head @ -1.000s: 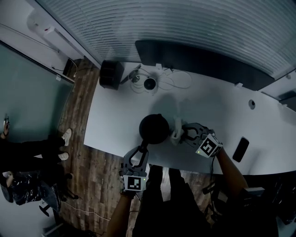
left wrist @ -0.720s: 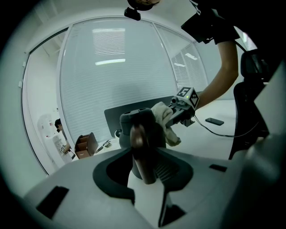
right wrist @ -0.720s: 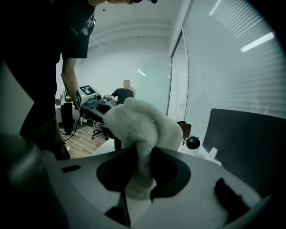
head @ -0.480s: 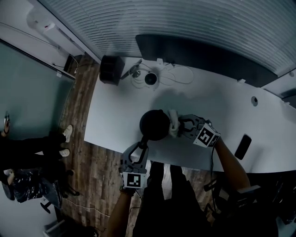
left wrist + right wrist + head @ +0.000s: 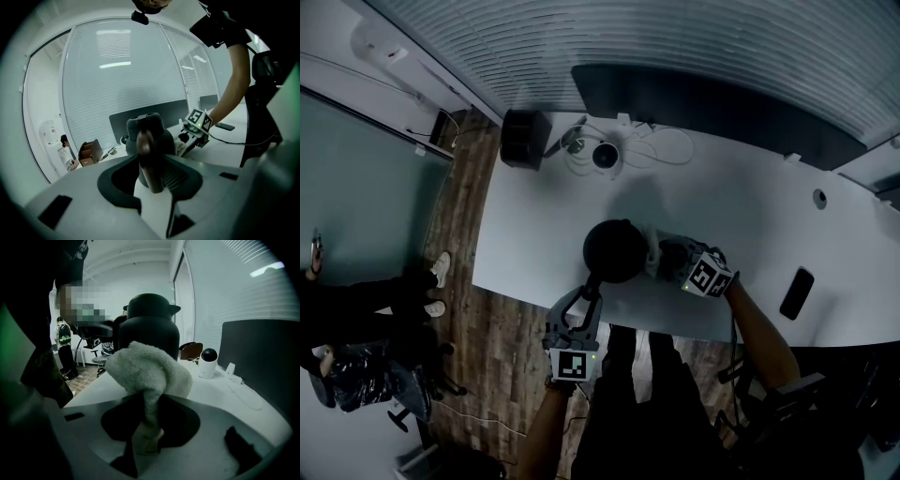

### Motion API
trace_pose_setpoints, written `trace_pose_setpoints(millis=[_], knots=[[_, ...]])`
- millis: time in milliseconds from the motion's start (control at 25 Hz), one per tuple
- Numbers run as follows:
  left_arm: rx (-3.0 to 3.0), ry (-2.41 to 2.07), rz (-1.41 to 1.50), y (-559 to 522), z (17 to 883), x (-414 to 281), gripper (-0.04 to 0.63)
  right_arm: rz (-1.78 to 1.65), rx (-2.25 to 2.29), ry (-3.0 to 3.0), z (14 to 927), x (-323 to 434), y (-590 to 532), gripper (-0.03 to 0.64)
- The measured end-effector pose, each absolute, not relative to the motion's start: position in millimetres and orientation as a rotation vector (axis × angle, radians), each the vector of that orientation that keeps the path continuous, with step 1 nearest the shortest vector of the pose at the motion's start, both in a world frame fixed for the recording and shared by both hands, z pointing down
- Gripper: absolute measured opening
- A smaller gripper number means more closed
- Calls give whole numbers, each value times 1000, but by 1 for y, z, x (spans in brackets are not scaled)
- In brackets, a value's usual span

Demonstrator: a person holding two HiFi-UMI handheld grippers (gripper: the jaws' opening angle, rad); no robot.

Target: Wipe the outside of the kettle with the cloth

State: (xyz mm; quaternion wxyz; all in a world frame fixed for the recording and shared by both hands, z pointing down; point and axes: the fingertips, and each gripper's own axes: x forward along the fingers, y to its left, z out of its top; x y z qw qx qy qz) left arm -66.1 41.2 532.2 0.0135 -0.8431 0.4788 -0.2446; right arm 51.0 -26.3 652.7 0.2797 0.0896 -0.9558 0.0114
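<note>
While your left gripper [image 5: 592, 284] is clamped almost closed on the handle [image 5: 149, 161], the black kettle [image 5: 614, 250] stands upright on the white table [image 5: 769, 234]. Your right gripper [image 5: 664, 259] sits just beside the kettle, to its right in the head view, jaws pinched on the white cloth [image 5: 149, 371]. The cloth's bunched end lies against the kettle's side.

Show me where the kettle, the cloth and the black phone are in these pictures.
kettle [image 5: 614, 251]: head view, on its dark rounded top.
cloth [image 5: 150, 369]: right gripper view, on its fluffy bunched front.
black phone [image 5: 794, 293]: head view, on the middle of its face.
</note>
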Motion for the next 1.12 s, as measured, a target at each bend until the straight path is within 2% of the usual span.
trace_pose_setpoints(millis=[120,280,440,1120], knots=[[-2630,1488,-772,43,533,-66,120,14,252,-2560,643,58,-26,95],[-2638,1476,-783,44,534,-67,120,-84,298,-2620,584,75,-42,95],[-2671,1506,-808,51,547,-70,120,-175,263,-2651,551,63,-65,95],[-2640,1475,-774,42,534,-67,120,23,248,-2565,644,49,-53,95]])
